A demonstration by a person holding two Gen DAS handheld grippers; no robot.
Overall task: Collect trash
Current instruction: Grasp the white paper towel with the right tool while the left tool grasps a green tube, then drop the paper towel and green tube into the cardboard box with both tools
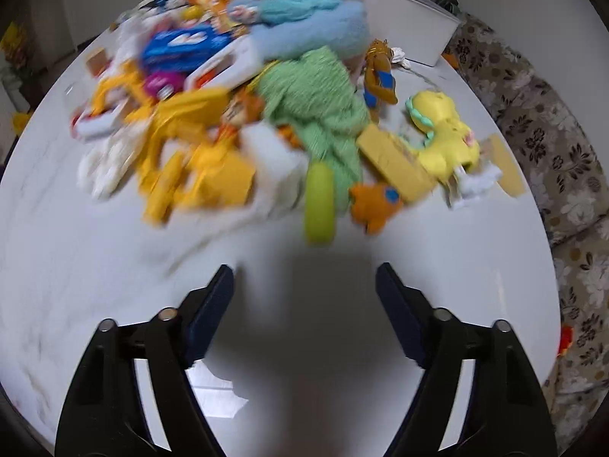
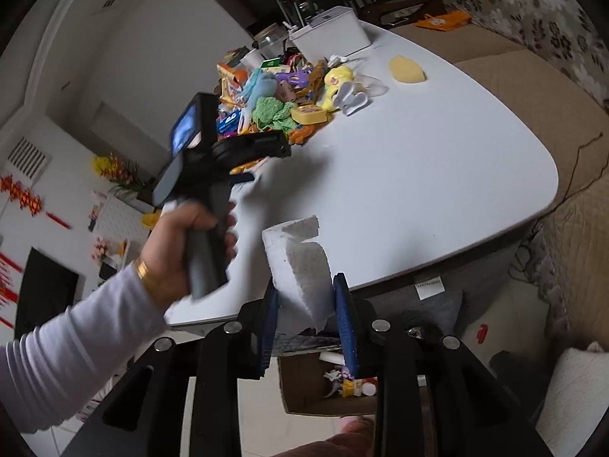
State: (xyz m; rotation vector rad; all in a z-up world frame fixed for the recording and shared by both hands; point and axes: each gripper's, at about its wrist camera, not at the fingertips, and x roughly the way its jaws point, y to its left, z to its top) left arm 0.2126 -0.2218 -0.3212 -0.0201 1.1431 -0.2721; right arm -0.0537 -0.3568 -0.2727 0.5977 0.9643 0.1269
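Observation:
A pile of wrappers, toys and cloths (image 1: 243, 114) lies on the white table (image 1: 95, 251); it also shows in the right wrist view (image 2: 278, 103). My left gripper (image 1: 304, 278) is open and empty, above the bare table just in front of the pile. A white paper scrap (image 1: 217, 396) lies under it. My right gripper (image 2: 306, 289) is shut on a white foam block (image 2: 300, 262), held off the table's near edge above a cardboard box (image 2: 323, 392) of trash on the floor. The left hand-held gripper body (image 2: 213, 175) shows in the right wrist view.
A white bin (image 1: 411, 23) stands at the table's far side. A yellow sponge piece (image 2: 406, 70) lies alone on the table. A floral sofa (image 1: 552, 144) runs along the right of the table. A yellow toy (image 1: 445, 133) sits at the pile's right.

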